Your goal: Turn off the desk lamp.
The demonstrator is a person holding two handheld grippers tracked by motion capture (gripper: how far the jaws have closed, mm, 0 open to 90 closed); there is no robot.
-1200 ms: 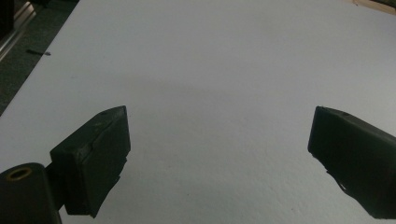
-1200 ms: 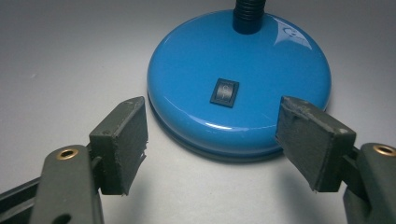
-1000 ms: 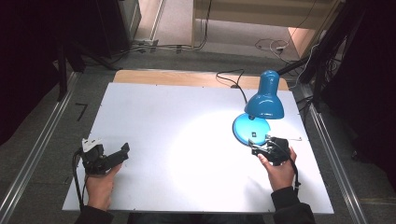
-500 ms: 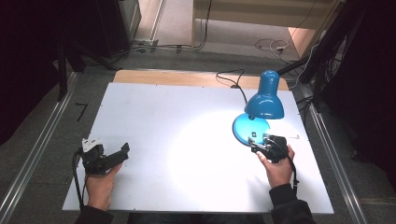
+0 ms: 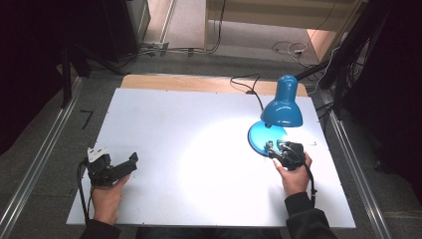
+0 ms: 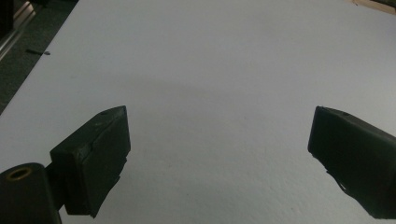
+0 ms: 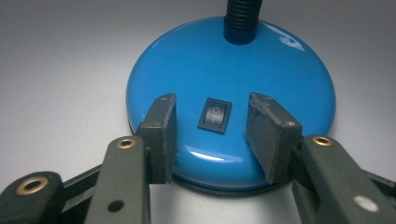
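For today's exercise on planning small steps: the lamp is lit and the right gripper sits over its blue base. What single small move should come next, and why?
Probably lower the right gripper so one of the fingers presses the black rocker switch. The jaws have just been closing, with nothing clamped. They straddle the switch on the lamp base, and light still pools on the table.
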